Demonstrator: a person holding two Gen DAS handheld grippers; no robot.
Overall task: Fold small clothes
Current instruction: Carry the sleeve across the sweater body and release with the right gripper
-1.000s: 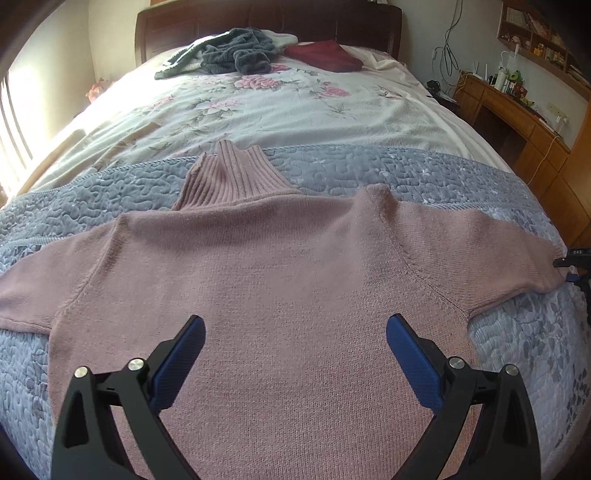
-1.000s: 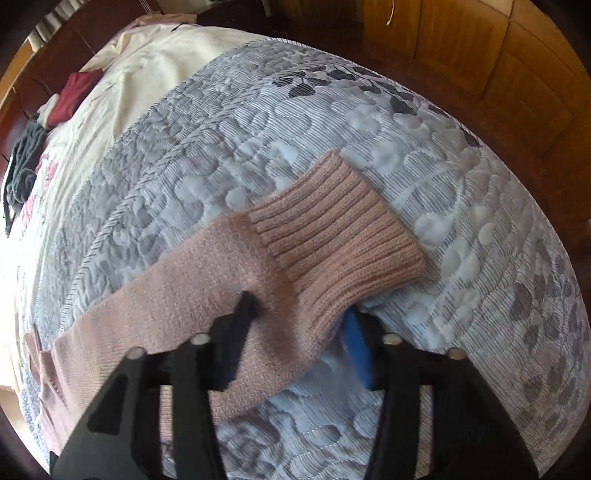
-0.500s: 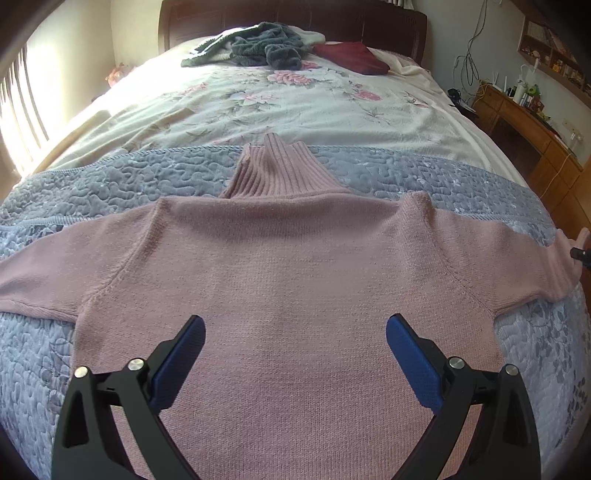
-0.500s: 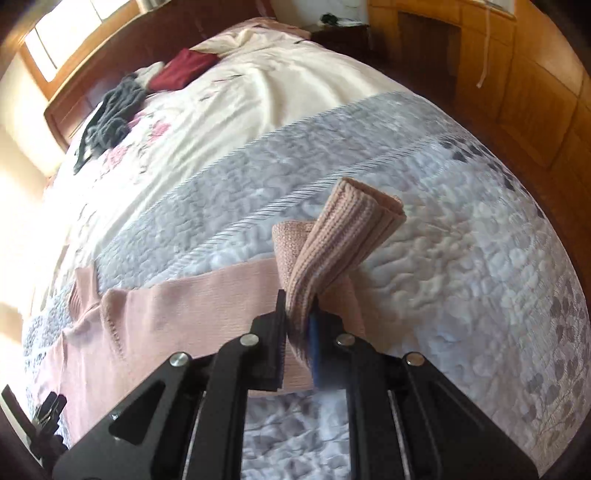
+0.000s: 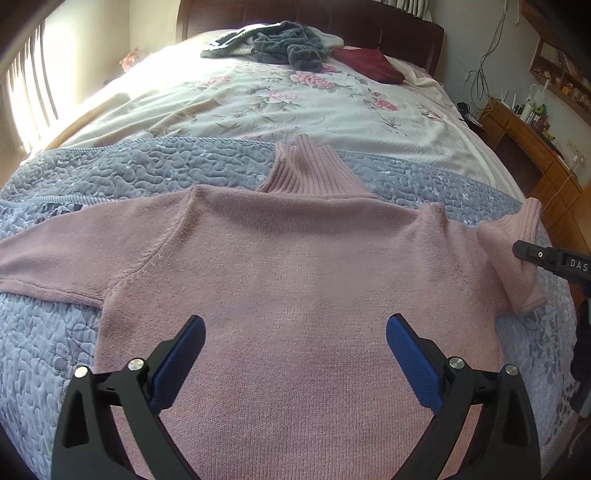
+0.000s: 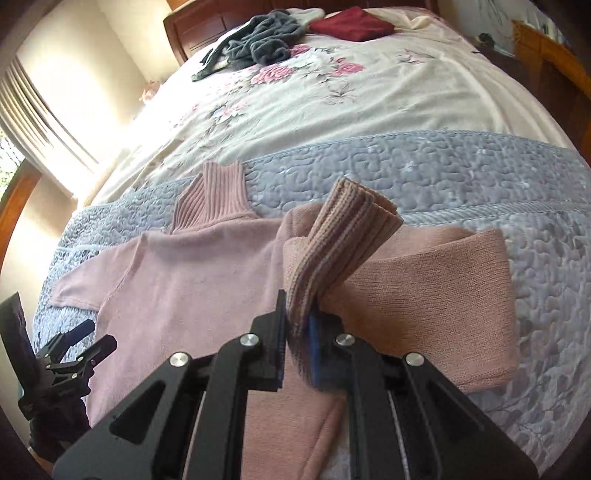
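Here, one pink sweater point(image 5: 295, 280): fine flat knit, ribbed turtleneck collar point(image 5: 310, 173), ribbed cuff point(image 6: 343, 236). It lies spread flat across the foot end of the bed, on a grey-blue quilted coverlet point(image 5: 110, 173) with a raised pebbled pattern. The collar points toward the headboard point(image 5: 369, 22), and one sleeve runs out to the bed's left edge.

Left tool point(image 5: 295, 354): black frame, blue ribbed pads, jaws spread wide and holding nothing. It hangs above the sweater's lower body, near the foot edge.

Right tool point(image 6: 297, 328): same build, clenched on the ribbed cuff of the other sleeve. The cuff stands up out of the jaws, and the sleeve is doubled back on itself near the bed's right edge, beside the shoulder. White letters "DAS" show on its black body in the left wrist view; anything further is cut off.

Further up the bed: a cream sheet point(image 5: 295, 107) printed with pink flowers, a crumpled grey garment point(image 5: 288, 48) and a dark red cloth point(image 5: 369, 62) by the headboard. A wooden cabinet point(image 5: 532, 147) stands beside the right edge.
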